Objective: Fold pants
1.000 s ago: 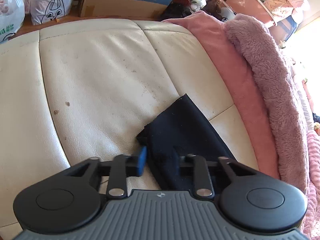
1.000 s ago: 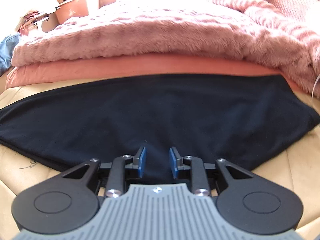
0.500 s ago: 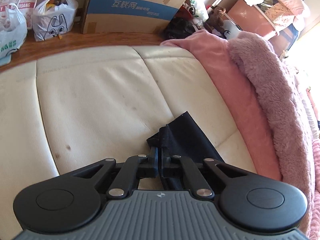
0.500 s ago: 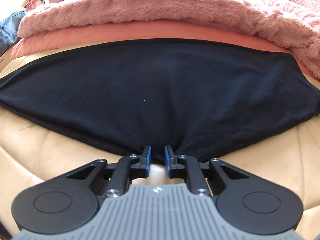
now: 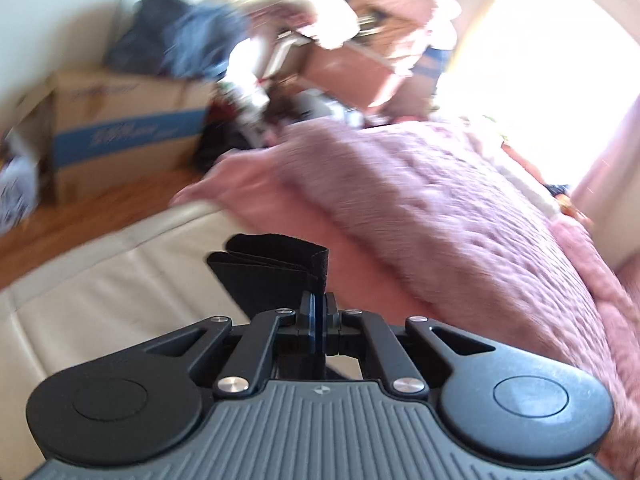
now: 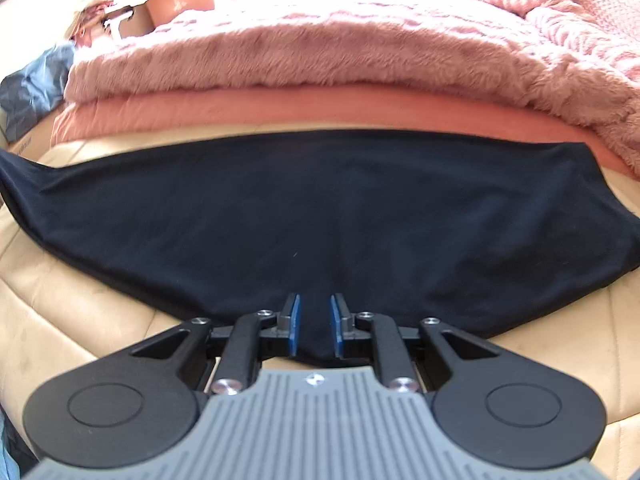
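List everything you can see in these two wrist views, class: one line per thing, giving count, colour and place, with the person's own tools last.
pants: one pair, black, spread across the sofa seat; one end lifted in the left view.
sofa: one, cream leather, under the pants.
fluffy blanket: one, dusty pink, piled behind the pants.
smooth blanket: one, salmon pink, under the fluffy one.
cardboard box: one, brown with blue band, on the wooden floor, blurred.
dark clothes: a heap, count unclear, navy and blue, on top of the box.
left hand-held gripper: one, black with blue pads, shut on the pants' end.
right hand-held gripper: one, black with blue pads, open, fabric between its fingers.
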### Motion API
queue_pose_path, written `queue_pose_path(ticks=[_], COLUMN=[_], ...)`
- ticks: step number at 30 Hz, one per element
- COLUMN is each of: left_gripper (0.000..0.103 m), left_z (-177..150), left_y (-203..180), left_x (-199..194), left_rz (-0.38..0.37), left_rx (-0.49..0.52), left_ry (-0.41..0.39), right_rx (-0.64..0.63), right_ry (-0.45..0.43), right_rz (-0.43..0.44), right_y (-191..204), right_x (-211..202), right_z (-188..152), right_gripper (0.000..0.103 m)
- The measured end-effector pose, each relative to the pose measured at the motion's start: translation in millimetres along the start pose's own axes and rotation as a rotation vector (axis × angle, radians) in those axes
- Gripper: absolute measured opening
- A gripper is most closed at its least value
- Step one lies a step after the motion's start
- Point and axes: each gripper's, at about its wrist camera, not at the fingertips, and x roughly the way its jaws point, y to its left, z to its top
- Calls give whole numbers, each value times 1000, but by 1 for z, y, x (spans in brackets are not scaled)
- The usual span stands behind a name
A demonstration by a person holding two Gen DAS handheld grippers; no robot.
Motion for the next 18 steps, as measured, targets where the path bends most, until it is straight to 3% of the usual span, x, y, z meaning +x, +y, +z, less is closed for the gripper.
queue_pose_path(ticks=[5, 10, 14, 18], left_gripper=[2, 2, 2, 2], left_z=[-30, -95, -175, -269], left_y=[-123, -221, -268, -277], left_x=[-19, -35, -33, -21], left_rz=[-80, -198, -290, -326], left_rx=[315, 554, 730, 954], left_ry=[-85, -116, -10, 151], right_rx=[43, 110, 143, 187], right_ry=[-20, -49, -63, -48], right_rz=[-5, 17, 40, 64], right_y=[-11, -23, -33, -40], right_x=[-12, -24, -31, -34], right_z=[-4, -10, -17, -27], right_gripper=[14, 27, 32, 32])
